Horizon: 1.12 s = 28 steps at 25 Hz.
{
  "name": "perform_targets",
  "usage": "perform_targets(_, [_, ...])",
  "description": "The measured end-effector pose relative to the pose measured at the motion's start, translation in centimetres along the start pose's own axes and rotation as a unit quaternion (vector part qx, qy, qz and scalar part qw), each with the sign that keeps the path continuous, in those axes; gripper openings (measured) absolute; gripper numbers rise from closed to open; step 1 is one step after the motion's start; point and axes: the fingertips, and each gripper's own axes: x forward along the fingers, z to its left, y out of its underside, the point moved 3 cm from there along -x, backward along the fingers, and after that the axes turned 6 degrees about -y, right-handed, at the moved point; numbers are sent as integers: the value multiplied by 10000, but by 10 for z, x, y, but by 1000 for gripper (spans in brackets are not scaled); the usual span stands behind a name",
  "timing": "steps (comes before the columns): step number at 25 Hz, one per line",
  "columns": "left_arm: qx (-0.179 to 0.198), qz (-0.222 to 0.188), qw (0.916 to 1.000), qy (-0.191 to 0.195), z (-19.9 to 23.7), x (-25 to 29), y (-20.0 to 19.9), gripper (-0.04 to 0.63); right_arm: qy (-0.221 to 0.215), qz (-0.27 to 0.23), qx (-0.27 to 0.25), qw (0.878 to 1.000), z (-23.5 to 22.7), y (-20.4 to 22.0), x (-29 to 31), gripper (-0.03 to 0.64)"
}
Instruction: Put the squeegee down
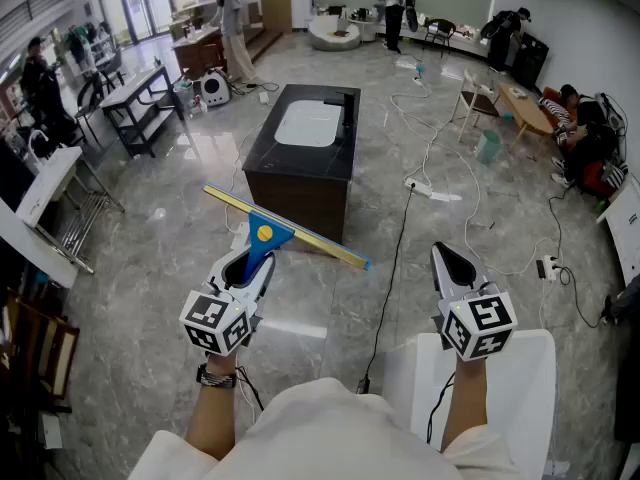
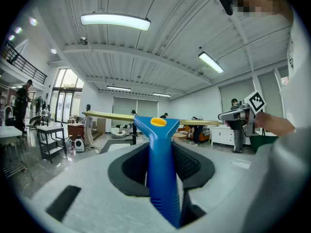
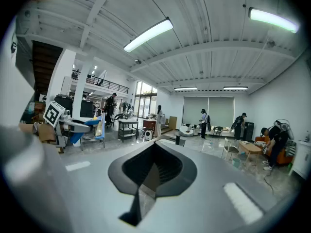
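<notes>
Squeegee (image 1: 285, 230) is held in mid-air by the left tool (image 1: 248, 260), above the grey floor (image 1: 160, 258) & near the front of a dark table (image 1: 300, 183). Its handle is pointed back toward the person, with the head fwd. The long blade bar is set crosswise to the handle. It is seen running upper left to lower right in the head view & approx. level in the left gripper view.

Both forearms are stretched fwd side by side & well apart, with the tools kept about level, tips a bit down. A dark wristband (image 1: 215, 376) is worn on the left wrist.

The squeegee's (image 2: 160, 174) handle is blue w/ a round yellow spot at the neck; the bar is yellow w/ a blue cap at its right end.

Left tool (image 2: 160, 152) is clamped on the handle, pads on both sides. Right tool (image 1: 452, 263) is seen w/ jaws brought together & nothing between them (image 3: 154, 166).
</notes>
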Motion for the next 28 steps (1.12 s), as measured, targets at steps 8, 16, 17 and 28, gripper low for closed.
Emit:
perform_targets(8, [-18, -49, 9999, -87, -18, -6, 6, 133, -91, -393, 162, 9991, -2, 1, -15, 6])
perform_targets(16, [-90, 121, 9997, -201, -29, -14, 20, 134, -143, -181, 472, 9986, -5, 28, -15, 6])
perform_targets(17, [-96, 153, 9996, -214, -28, -14, 22, 133, -163, -166, 507, 9984, -6, 30, -13, 6])
perform_targets(28, [-213, 180, 9995, -167, -10, 54, 26, 133, -300, -108, 477, 9984, -45, 28, 33, 6])
